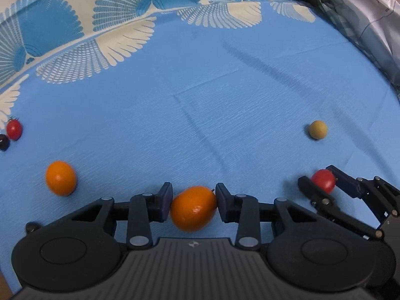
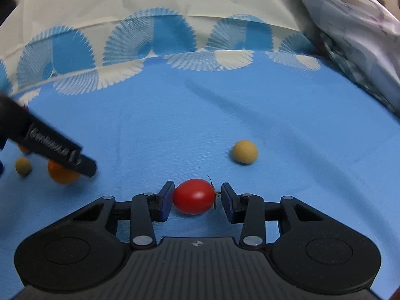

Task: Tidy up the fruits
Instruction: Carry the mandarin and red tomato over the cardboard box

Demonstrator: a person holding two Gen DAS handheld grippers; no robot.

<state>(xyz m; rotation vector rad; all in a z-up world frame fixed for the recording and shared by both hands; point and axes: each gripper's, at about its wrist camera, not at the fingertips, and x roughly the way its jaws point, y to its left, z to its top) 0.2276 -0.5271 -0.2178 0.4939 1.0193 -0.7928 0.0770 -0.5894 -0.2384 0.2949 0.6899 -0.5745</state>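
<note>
Kumquat (image 1: 193, 208) clamped between left gripper (image 1: 193, 201) pads | red tomato (image 2: 194, 196) between right gripper (image 2: 197, 197) pads, gripped

cloth: blue sheet (image 1: 225, 115) | edge: fan print border (image 1: 125, 12) | right: grey floral fabric (image 1: 362, 12)

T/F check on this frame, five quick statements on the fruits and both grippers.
1. The left gripper has an orange fruit between its fingers. True.
2. The right gripper has a yellow ball between its fingers. False: a red tomato sits there; the yellowish ball lies apart on the blue cloth.
3. A second orange fruit lies on the cloth to the left of the left gripper. True.
4. The fruits sit in a bowl. False: no bowl is in view; they lie loose on the cloth.
5. Only one red tomato is visible in the left wrist view. False: another red tomato lies at the far left edge.
</note>
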